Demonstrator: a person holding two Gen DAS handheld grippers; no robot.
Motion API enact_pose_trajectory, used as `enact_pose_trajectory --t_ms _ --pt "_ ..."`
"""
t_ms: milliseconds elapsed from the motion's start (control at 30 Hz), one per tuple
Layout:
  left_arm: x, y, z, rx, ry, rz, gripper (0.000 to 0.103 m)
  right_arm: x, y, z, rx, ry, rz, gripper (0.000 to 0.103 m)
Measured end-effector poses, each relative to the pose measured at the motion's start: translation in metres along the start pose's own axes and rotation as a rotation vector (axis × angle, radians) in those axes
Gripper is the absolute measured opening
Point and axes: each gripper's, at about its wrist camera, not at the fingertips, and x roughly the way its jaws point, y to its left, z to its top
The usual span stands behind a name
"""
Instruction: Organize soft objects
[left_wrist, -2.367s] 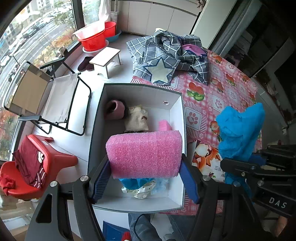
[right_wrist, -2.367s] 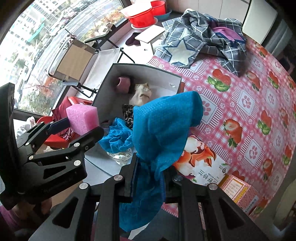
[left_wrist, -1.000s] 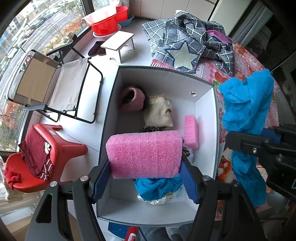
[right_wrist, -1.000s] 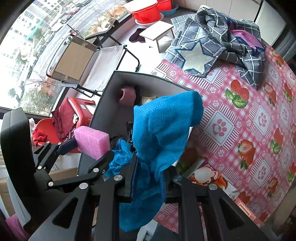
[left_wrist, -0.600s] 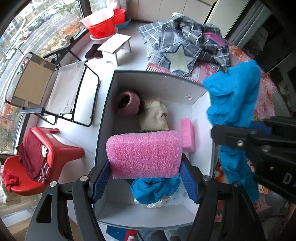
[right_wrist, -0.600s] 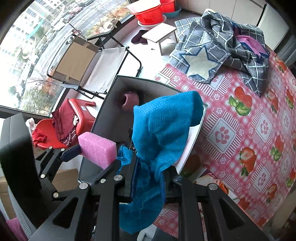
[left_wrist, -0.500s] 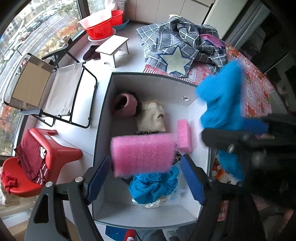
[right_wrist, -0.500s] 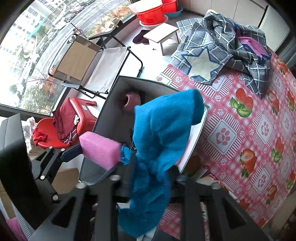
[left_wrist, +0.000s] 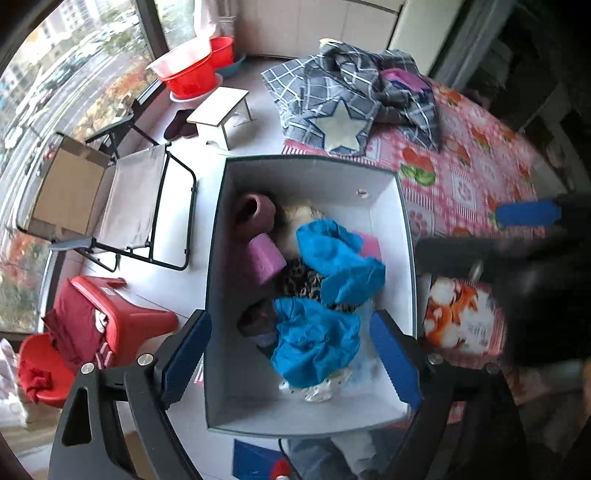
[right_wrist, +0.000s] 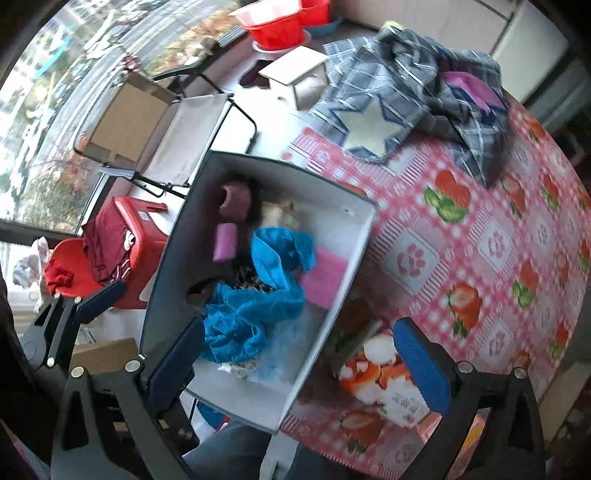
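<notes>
**Both grippers empty above the filled box**

A window-side room with a red-and-pink strawberry and paw-print tablecloth (right_wrist: 491, 236) covering the table; a grey-walled, white-lined box (left_wrist: 400, 236) sits at the table's edge, a folding chair (left_wrist: 136, 199) and red stool (left_wrist: 122, 314) on the floor beyond it.

The left gripper (left_wrist: 291, 354) points down into the box. Its jaws have just been opening and stand spread wide, nothing pinched; directly beyond the gap between them lies one crumpled blue cloth (left_wrist: 314, 343). A second blue cloth (left_wrist: 340, 258) lies further ahead in the box, and the pink foam block (left_wrist: 264, 264) rests ahead and toward the left jaw, leaning by the box's left wall.

The right gripper (right_wrist: 299, 362) has also just been opening, jaws at full spread and empty. Its left jaw sits over the box, its right jaw over a printed packet (right_wrist: 380, 380) on the tablecloth. A plaid blanket (right_wrist: 417, 92) is heaped far ahead of both.
</notes>
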Motion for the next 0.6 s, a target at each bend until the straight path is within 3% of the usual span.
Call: enact_pose_trajectory --t_ms 133,600 --pt "-0.005 -0.004 -0.011 0.034 -0.001 0.012 0.09 -0.015 -0.001 -0.012 0.015 -0.044 0.01 0.103" --pt "-0.012 -0.003 -0.022 0.061 0.036 0.026 0.09 -0.012 0.005 -0.055 0.037 -0.049 -0.042 0.103"
